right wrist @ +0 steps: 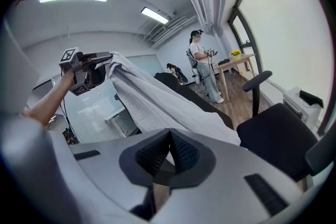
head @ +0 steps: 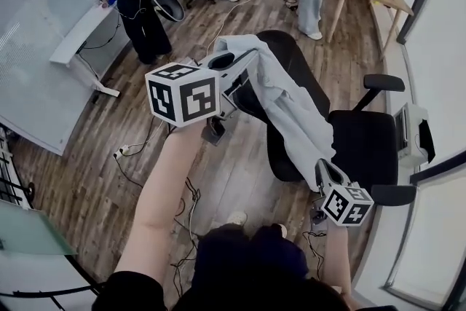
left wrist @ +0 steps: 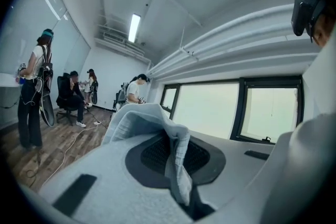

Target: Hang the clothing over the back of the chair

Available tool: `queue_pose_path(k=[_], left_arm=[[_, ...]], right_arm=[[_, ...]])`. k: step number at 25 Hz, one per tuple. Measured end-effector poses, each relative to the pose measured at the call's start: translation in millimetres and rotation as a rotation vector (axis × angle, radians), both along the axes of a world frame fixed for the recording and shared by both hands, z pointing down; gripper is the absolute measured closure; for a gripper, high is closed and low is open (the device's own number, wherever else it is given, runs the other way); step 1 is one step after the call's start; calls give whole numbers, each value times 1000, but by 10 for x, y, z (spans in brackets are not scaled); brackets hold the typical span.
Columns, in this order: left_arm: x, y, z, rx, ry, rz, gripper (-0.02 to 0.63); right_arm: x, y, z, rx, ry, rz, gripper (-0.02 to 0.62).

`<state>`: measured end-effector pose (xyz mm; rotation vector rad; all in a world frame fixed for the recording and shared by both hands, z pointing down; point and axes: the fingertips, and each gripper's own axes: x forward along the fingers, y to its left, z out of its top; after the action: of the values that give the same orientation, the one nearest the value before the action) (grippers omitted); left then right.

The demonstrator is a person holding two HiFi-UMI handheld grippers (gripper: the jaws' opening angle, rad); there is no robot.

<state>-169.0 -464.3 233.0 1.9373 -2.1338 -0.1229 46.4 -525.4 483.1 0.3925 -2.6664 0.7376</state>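
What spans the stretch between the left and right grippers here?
The pale garment, held by both, runs from the left gripper to the right gripper; head view shows it.

The person is wearing dark clothes, with a dark sleeve (head: 125, 292) showing at the lower left of the head view and the forearms left bare. The left gripper (head: 231, 63) and right gripper (head: 322, 172) are showing pale grey moulded shells. Each is carrying a white marker cube (head: 182, 92) printed with black squares. Black ribbed pads (right wrist: 185, 155) are lining the jaws.
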Motion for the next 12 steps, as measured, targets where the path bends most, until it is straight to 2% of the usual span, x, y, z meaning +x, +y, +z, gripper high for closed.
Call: queue_pose_path(k=[5,12], left_arm=[[-322,410,-98,41,-1,-41,585],[-694,892,-75,47,-7,-69,585]], right_arm=[[-161,94,-121,13,-16,6,595],[-392,303,-233,34,-14,-10,595]])
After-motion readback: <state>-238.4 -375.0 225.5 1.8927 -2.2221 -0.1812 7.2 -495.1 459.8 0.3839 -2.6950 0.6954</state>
